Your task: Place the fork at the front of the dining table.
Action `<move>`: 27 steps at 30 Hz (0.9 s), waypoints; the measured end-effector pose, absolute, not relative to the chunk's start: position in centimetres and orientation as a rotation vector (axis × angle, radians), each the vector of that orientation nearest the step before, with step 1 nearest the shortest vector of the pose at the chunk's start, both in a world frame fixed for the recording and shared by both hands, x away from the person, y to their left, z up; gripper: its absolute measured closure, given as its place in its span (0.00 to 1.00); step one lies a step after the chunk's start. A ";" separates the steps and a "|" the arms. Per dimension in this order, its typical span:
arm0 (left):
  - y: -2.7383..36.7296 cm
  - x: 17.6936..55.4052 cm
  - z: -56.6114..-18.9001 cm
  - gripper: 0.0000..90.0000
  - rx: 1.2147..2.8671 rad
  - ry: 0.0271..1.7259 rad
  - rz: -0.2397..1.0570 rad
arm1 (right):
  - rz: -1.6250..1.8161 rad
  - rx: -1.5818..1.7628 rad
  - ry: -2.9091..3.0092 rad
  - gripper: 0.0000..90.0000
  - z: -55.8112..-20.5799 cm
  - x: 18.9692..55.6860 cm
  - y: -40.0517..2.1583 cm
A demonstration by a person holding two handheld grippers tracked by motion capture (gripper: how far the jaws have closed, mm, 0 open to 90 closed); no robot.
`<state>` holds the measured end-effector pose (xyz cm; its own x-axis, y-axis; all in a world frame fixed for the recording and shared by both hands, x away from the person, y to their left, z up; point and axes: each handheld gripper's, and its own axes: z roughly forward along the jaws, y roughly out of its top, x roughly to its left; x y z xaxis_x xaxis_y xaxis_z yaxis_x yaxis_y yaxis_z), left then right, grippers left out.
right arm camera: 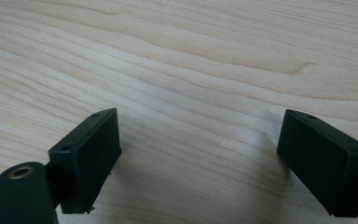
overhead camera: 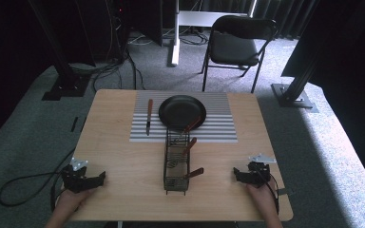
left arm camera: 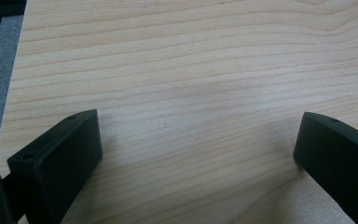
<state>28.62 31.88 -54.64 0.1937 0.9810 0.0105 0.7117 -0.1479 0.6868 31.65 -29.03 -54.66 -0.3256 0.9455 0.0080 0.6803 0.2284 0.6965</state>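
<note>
Both the left gripper and right gripper rest on the table with jaws spread, holding nothing. No step appears begun; the next move likely calls for reaching toward the wire basket holding wooden-handled utensils.

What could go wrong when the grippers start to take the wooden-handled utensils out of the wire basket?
The narrow black wire basket looks light, so pulling one of the brown wooden-handled utensils could probably tip or drag it. The handles lean out to one side, toward the right gripper, so the left gripper may have to reach across the basket. The round black plate touches the basket's far end, and one handle lies over its rim, so a pushed basket might shift it.
</note>
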 end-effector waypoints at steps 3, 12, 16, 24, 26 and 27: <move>31.9 28.6 -54.6 0.01 1.927 1.575 0.639 | 0.853 1.502 2.084 0.14 -54.7 31.6 -29.0; 31.9 28.6 -54.6 0.01 1.927 1.576 0.639 | 0.832 1.518 2.101 0.16 -54.4 31.8 -28.9; 31.9 28.6 -54.6 0.01 1.927 1.576 0.639 | 0.853 1.517 2.124 0.17 -54.2 31.6 -28.7; 31.9 28.6 -54.6 0.01 1.928 1.575 0.639 | 0.946 1.505 2.162 0.19 -52.7 31.6 -27.9; 31.9 28.6 -54.6 0.01 1.927 1.576 0.639 | 0.942 1.483 2.179 0.19 -52.4 31.8 -27.5; 31.9 28.6 -54.6 0.01 1.927 1.576 0.639 | 0.945 1.478 2.180 0.19 -52.2 31.9 -27.4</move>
<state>28.62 31.89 -54.63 0.1942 0.9809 0.0113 0.7119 -0.1489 0.6863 31.91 -27.38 -52.20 -0.4000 0.9127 0.0842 0.6853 0.2368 0.6887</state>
